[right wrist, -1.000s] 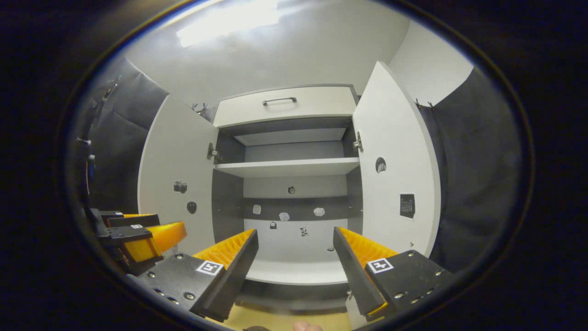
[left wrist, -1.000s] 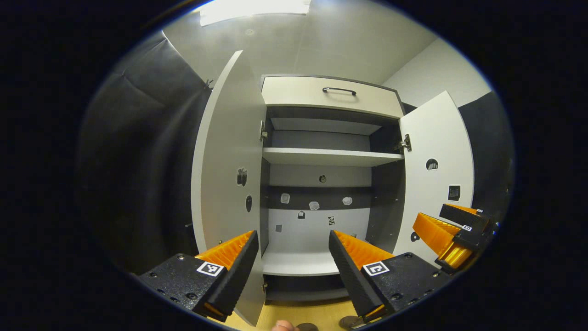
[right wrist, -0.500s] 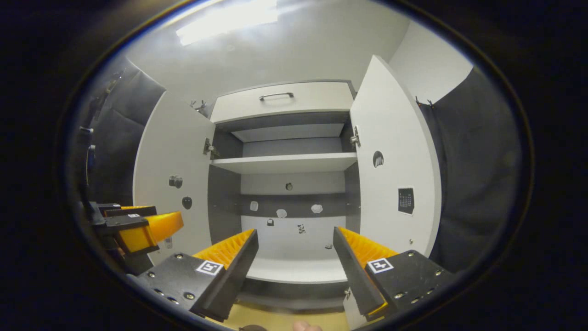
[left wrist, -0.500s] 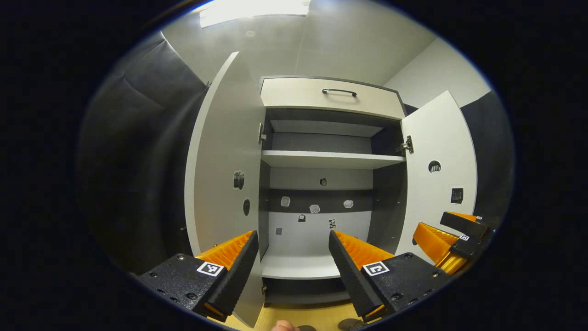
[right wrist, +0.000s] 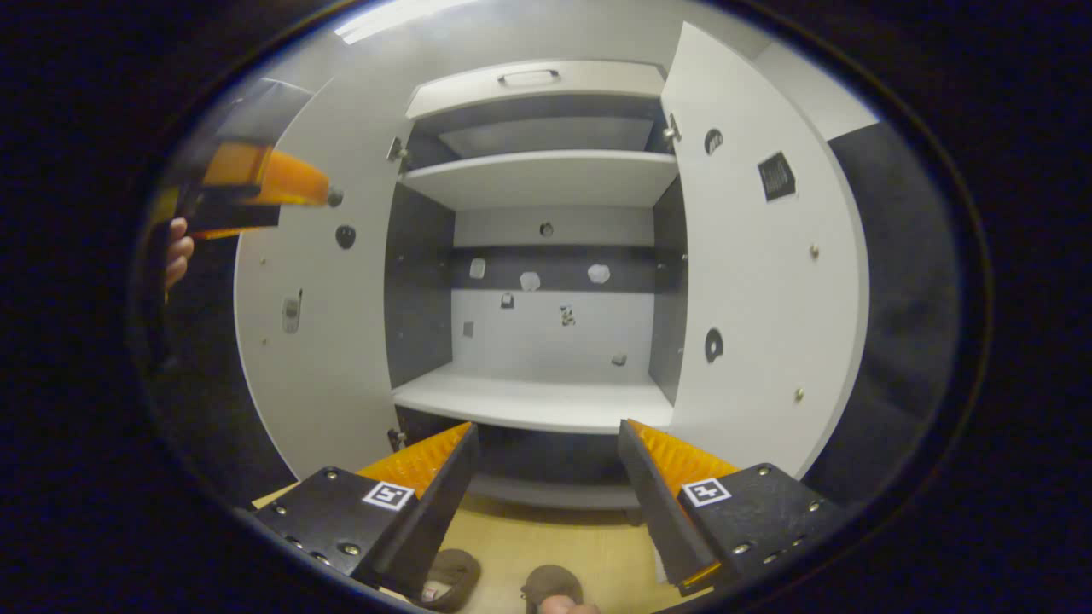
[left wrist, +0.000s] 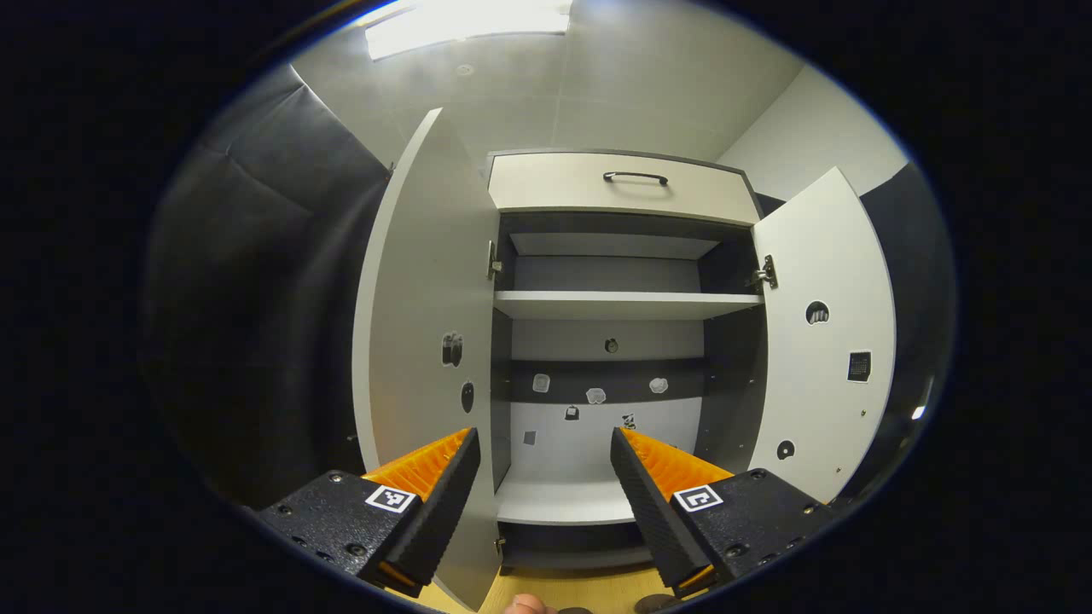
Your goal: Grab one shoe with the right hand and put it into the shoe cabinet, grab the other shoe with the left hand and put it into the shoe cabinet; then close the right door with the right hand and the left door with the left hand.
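The right gripper (right wrist: 546,477) has tipped down toward the floor, jaws wide and empty like the left gripper (left wrist: 542,486). The shoe cabinet (right wrist: 537,401) stands open; two brown shoes (right wrist: 452,573) lie below, likely light and soft; grip the collar.

White shoe cabinet (right wrist: 529,175), brown shoes (right wrist: 452,573), tan floor (right wrist: 546,539).

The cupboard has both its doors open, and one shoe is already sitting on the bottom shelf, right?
Not quite. Both doors are open, but the bottom shelf of the cupboard has no shoe on it. The right gripper view shows the shoes still down on the floor, below the open right tongs.
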Tool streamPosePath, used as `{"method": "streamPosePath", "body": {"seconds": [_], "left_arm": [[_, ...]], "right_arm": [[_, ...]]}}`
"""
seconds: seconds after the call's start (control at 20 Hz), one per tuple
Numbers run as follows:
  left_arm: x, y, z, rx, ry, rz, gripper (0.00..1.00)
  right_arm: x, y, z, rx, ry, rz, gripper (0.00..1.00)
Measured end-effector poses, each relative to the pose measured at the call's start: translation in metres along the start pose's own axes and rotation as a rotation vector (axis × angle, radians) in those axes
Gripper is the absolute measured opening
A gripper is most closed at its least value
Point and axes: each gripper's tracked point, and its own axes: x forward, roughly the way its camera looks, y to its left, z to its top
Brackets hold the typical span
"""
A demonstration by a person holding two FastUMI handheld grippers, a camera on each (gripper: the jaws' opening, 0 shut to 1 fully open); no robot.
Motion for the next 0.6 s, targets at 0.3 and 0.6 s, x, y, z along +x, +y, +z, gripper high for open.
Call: {"method": "streamPosePath", "body": {"seconds": [0.3, 0.6], "left_arm": [[-0.002, 0.026, 0.005, 0.028, -0.005, 0.072, 0.94], [-0.001, 0.042, 0.002, 0.05, 0.011, 0.117, 0.94]], "right_arm": [[-0.004, 0.013, -0.146, 0.028, 0.292, 0.079, 0.99], [-0.031, 0.022, -0.257, 0.067, 0.55, 0.13, 0.98]]}}
